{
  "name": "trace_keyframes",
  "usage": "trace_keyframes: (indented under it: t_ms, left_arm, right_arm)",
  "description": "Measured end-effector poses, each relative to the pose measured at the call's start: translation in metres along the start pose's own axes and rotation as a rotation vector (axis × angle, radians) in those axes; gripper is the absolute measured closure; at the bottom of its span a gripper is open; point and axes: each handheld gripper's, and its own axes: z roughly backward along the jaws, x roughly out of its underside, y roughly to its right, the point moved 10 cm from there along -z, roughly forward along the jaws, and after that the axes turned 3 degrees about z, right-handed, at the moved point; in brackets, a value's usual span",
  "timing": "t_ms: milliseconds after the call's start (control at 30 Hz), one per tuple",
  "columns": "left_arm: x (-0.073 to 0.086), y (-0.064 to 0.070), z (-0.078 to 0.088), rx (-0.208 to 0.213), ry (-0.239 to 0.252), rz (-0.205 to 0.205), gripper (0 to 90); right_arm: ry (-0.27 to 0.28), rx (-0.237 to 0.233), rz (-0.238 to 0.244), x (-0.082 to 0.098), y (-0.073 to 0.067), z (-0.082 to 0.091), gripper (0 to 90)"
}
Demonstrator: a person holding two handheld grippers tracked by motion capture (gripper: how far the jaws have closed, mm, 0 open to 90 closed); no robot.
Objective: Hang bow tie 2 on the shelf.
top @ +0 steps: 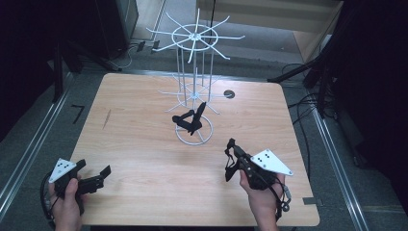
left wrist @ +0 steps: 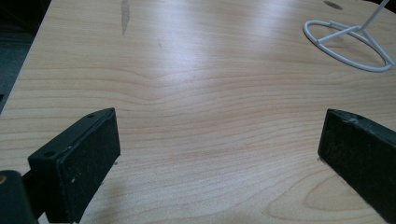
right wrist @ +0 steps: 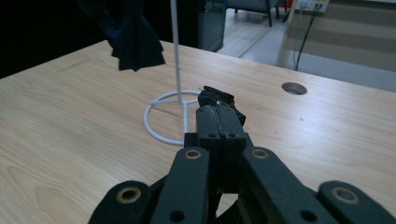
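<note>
Right now your right gripper, near the white rack's base, pinches a dark strap; your left gripper, well left of the rack, is spread.

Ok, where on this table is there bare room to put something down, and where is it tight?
Bare wood lies between the left gripper and the white wire rack, and along the table's left edge. The right side is also bare, between the round cable hole and the right gripper. It is crowded at the rack's base ring, under the hanging black item.
</note>
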Motion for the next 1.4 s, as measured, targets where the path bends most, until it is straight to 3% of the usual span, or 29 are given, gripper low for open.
trace_keyframes:
  t_ms: [267, 567, 1100, 1400]
  left_arm:
    - [0.0, 0.0, 0.0, -0.001, -0.001, -0.003, 0.0]
    - [0.0, -0.001, 0.0, -0.002, 0.002, 0.001, 0.0]
    - [0.0, 0.0, 0.001, 0.0, 0.007, -0.003, 0.0]
    - [0.0, 0.0, 0.001, 0.002, 0.005, -0.001, 0.0]
  right_arm:
    - [0.03, -0.042, 0.014, -0.018, -0.016, -0.004, 90.0]
    - [0.068, -0.071, 0.003, -0.043, -0.024, -0.009, 90.0]
    - [0.088, -0.082, 0.026, -0.069, -0.026, -0.013, 90.0]
    - [0.085, -0.061, -0.004, -0.07, -0.016, -0.015, 90.0]
